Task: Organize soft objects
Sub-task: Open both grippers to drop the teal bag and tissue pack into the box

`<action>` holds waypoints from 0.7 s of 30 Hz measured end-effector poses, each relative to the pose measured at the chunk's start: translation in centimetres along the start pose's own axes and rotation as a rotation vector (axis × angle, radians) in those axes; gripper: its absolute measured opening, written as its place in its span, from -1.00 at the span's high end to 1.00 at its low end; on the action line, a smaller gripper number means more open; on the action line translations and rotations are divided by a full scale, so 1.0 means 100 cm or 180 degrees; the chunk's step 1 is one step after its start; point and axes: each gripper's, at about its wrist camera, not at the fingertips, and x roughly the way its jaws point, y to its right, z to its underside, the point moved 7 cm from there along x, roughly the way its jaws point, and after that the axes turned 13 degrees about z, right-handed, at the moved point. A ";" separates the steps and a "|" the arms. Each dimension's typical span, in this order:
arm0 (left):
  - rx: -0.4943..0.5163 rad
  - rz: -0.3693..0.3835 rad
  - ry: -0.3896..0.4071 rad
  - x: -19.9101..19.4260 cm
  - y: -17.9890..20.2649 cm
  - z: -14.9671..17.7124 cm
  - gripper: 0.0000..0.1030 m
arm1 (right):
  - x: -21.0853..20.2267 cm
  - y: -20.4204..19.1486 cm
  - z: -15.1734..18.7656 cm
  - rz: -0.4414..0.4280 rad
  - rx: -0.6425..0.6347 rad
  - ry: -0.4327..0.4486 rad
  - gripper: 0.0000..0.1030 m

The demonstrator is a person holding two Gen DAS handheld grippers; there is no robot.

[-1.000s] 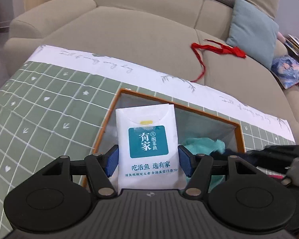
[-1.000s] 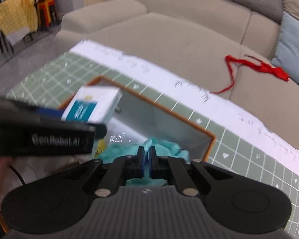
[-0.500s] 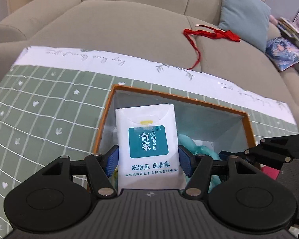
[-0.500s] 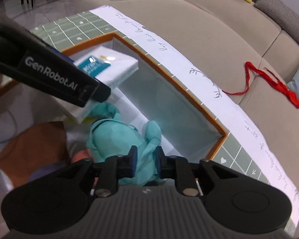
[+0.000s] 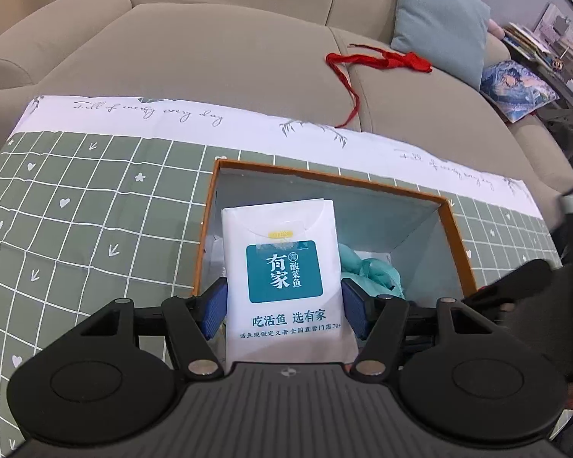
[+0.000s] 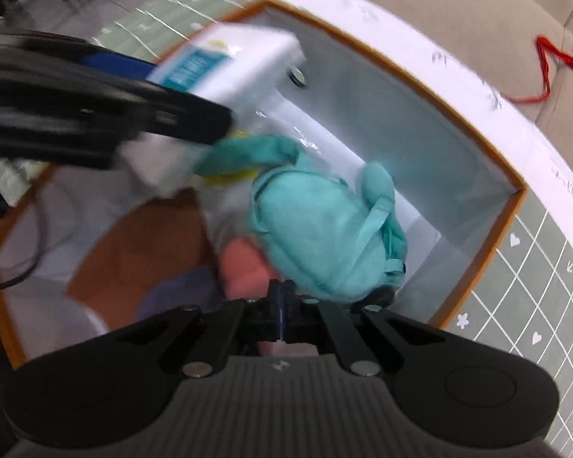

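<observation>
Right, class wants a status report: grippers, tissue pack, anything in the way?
Left gripper shut on tissue pack, above orange-rimmed box. Right gripper shut, apparently empty. Teal plush in box, beneath pack.

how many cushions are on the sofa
2: a light blue cushion against the sofa backrest, and a printed blue one lying at its right end. Others may be out of frame.
</observation>
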 end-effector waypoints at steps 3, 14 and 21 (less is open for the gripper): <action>-0.0059 0.0042 0.0027 -0.002 -0.002 -0.001 -0.38 | 0.012 0.003 -0.009 0.0318 0.0013 -0.0033 1.00; -0.0116 0.0005 0.0009 0.007 -0.003 -0.001 -0.38 | -0.015 -0.003 0.006 0.0285 0.0009 0.0243 0.98; -0.0160 -0.0030 -0.0080 0.025 0.003 -0.007 -0.38 | -0.048 -0.009 0.016 0.0200 0.0014 0.0526 0.94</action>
